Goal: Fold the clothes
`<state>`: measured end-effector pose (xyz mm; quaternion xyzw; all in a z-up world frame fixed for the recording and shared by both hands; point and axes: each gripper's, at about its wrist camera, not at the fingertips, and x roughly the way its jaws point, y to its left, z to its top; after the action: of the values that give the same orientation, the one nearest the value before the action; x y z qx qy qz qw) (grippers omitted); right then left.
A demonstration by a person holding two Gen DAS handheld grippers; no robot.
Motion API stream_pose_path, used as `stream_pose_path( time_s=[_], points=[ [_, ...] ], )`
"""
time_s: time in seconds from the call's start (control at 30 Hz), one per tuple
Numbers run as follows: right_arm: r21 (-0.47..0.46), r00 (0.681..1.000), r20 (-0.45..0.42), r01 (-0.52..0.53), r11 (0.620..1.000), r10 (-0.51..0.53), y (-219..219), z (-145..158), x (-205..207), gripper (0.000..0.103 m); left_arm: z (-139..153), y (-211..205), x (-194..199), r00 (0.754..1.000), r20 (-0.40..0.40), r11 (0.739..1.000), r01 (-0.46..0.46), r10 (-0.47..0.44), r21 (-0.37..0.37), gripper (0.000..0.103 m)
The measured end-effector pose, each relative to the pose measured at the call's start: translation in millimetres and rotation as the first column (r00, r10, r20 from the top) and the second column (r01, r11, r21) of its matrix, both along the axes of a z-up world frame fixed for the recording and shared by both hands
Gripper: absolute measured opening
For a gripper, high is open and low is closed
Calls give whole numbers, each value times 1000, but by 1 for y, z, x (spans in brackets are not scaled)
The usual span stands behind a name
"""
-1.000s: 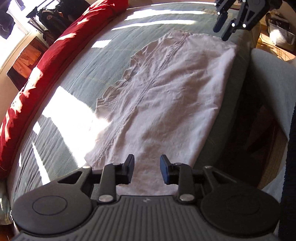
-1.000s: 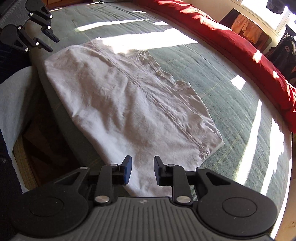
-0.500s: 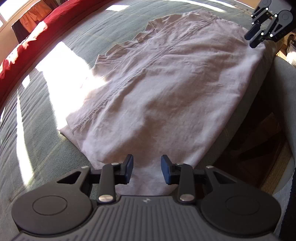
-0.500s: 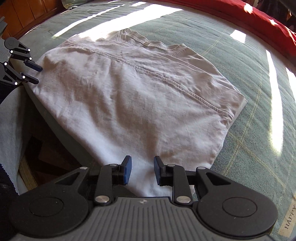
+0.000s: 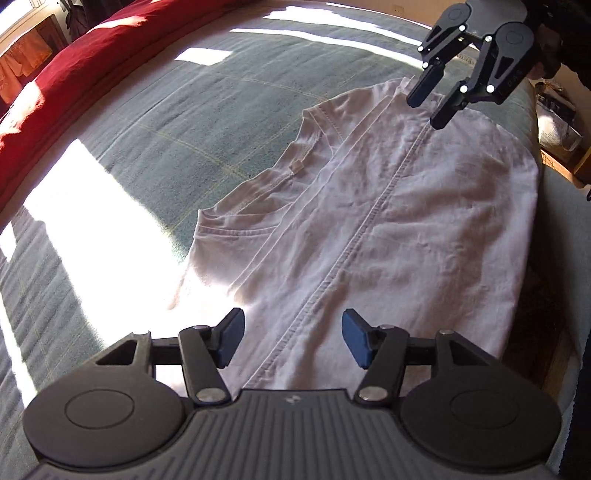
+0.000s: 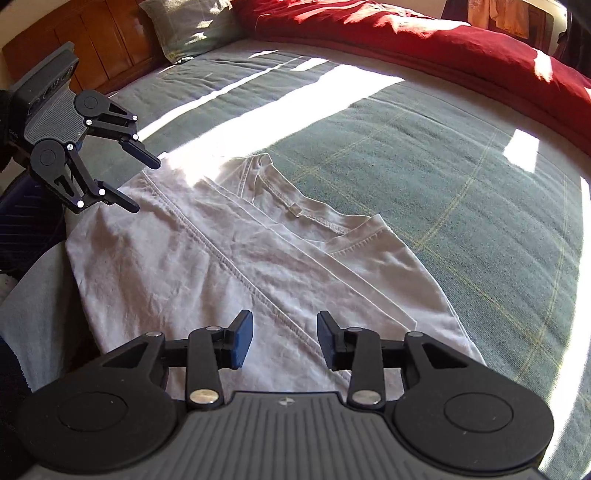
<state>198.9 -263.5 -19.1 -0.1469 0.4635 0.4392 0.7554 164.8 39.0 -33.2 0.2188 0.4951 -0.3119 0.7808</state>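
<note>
While the white shirt (image 5: 388,221) lies half-folded at the bed's (image 5: 221,110) near edge, both released grippers, left gripper (image 5: 291,341) and right gripper (image 6: 284,339), risk pinching one layer only, dragging the fold apart.

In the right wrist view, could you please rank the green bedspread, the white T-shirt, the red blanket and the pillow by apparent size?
1. Green bedspread
2. White T-shirt, though nearness to the camera enlarges it
3. Red blanket, cut off by the frame
4. Pillow
</note>
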Motion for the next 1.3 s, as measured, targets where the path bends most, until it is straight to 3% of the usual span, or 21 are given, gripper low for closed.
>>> stream_pose_path(
  time_s=[0.17, 0.33, 0.53, 0.67, 0.83, 1.0, 1.1, 1.17, 1.3],
  points=[
    [42, 991, -100, -85, 996, 88, 14, -14, 57, 52, -16, 13, 45, 991, -126, 996, 31, -41, -78, 59],
    [109, 960, -233, -132, 985, 154, 19, -36, 102, 53, -33, 26, 89, 965, -247, 986, 51, -90, -158, 60],
    [191, 890, -405, -144, 971, 212, 18, -67, 130, 54, -45, 35, 109, 911, -389, 968, 38, -136, -248, 60],
    [241, 850, -465, -146, 960, 246, 18, -76, 134, 57, -53, 42, 121, 866, -471, 953, 22, -169, -301, 60],
    [238, 825, -488, -189, 953, 285, 15, -74, 130, 57, -55, 49, 117, 858, -490, 956, 4, -154, -293, 60],
    [206, 842, -448, -229, 951, 300, 20, -71, 127, 54, -55, 50, 113, 879, -453, 961, 17, -145, -274, 49],
    [160, 864, -394, -273, 949, 315, 30, -71, 122, 37, -51, 47, 111, 894, -419, 969, 60, -158, -239, 36],
    [115, 882, -342, -304, 946, 325, 35, -68, 119, 15, -45, 46, 107, 908, -381, 973, 99, -174, -209, 28],
    [85, 895, -274, -341, 936, 351, 37, -55, 108, 7, -35, 40, 98, 930, -315, 976, 143, -188, -161, 20]
  ],
)
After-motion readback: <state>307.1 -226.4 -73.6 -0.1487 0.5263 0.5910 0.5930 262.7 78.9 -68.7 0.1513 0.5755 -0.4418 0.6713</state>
